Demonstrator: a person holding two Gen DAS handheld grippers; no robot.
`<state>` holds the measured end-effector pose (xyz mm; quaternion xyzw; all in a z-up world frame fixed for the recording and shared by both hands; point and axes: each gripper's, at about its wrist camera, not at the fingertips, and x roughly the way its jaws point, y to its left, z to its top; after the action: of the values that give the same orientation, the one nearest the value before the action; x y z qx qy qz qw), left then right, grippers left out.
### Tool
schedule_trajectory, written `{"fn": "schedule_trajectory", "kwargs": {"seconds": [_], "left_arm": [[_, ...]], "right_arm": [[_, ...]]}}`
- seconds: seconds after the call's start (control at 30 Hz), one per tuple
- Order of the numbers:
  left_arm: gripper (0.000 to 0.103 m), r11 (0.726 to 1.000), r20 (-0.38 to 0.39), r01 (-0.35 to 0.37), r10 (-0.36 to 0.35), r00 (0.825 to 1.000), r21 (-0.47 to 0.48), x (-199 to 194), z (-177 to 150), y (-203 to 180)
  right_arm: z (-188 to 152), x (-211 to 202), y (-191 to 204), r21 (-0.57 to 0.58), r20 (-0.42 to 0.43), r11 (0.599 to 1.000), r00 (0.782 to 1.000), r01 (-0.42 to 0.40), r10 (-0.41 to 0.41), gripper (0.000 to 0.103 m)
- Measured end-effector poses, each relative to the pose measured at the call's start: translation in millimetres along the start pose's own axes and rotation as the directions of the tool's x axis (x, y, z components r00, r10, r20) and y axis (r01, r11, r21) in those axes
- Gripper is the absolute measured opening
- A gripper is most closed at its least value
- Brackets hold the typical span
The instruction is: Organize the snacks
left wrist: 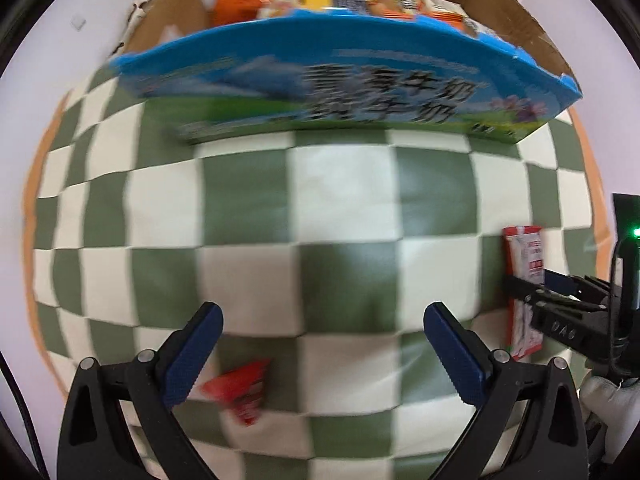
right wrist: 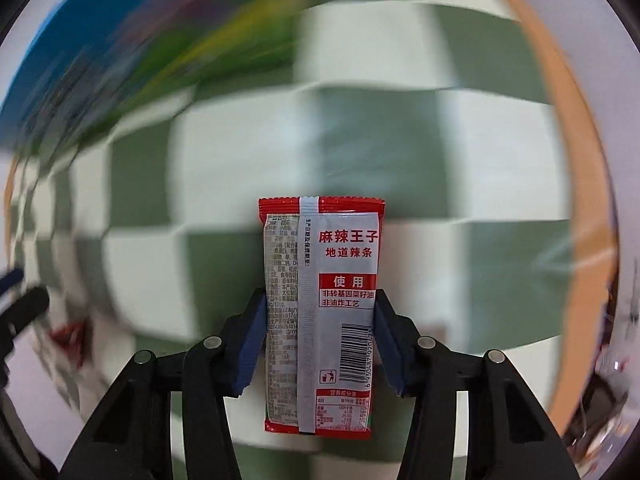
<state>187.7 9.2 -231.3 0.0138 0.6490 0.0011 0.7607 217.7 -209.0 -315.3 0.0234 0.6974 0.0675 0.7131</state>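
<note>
1. A red and grey snack packet [right wrist: 320, 316] is held in the right gripper [right wrist: 320, 340]. Its long side points straight ahead, away from the jaws. The jaws are squeezed on its two long edges, near the middle. The top half sticks out past the fingertips, and the bottom end reaches back between the arms.

2. In the left wrist view the same packet [left wrist: 524, 264] is seen at the far right, held above the checked cloth [left wrist: 340, 208].

3. A cardboard box [left wrist: 516, 8] with other snacks inside is seen at the far side of the cloth. A blue and green carton [left wrist: 320, 92] leans across its front. The held packet is judged to go there next, so it must be carried forward and a little to the left, and up over the carton.

4. The left gripper [left wrist: 320, 344] is open wide, with nothing between its jaws. A small red packet [left wrist: 240, 392] lies on the cloth just below its left finger. This one is nearer to the left gripper than to the right. Its long side cannot be told, because the picture is blurred.
</note>
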Motion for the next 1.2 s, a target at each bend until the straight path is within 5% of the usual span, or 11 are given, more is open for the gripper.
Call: {"fn": "schedule_trajectory", "kwargs": {"seconds": [0.23, 0.5, 0.57, 0.63, 0.7, 1.0, 1.2], "left_arm": [[0.103, 0.998, -0.108, -0.038, 0.034, 0.994, -0.04, 9.2, -53.6, 56.2], [0.103, 0.992, -0.196, 0.023, -0.047, 0.979, -0.125, 58.1, -79.2, 72.0], [0.094, 0.986, -0.218, 0.074, -0.106, 0.97, -0.148, 74.3, -79.3, 72.9], [0.065, 0.978, -0.238, 0.094, -0.138, 0.961, -0.188, 85.1, -80.4, 74.2], [0.052, 0.978, -0.223, 0.096, -0.138, 0.965, -0.186, 84.6, -78.6, 72.6], [0.052, 0.975, -0.182, 0.16, -0.186, 0.966, -0.152, 84.4, -61.3, 15.1], [0.062, 0.984, -0.216, 0.147, -0.166, 0.962, -0.1, 98.6, -50.9, -13.5]], "right_arm": [[-28.3, 20.2, 74.4, -0.144, -0.054, 0.987, 0.996, -0.073, 0.066, 0.054], [-31.4, 24.0, 84.4, -0.156, -0.073, 0.985, 0.995, -0.074, 0.064, 0.059], [-29.7, 26.4, 88.0, -0.145, -0.08, 0.986, 0.995, -0.077, 0.066, 0.059], [-29.1, 28.3, 88.8, -0.135, -0.084, 0.987, 0.994, -0.084, 0.073, 0.059], [-28.2, 28.0, 85.6, -0.124, -0.089, 0.988, 0.992, -0.097, 0.086, 0.059], [-24.0, 16.0, 50.5, -0.033, -0.067, 0.997, 0.996, -0.068, 0.065, 0.051], [-28.1, 24.9, 28.6, 0.022, -0.114, 0.995, 0.988, -0.097, 0.099, 0.06]]}}
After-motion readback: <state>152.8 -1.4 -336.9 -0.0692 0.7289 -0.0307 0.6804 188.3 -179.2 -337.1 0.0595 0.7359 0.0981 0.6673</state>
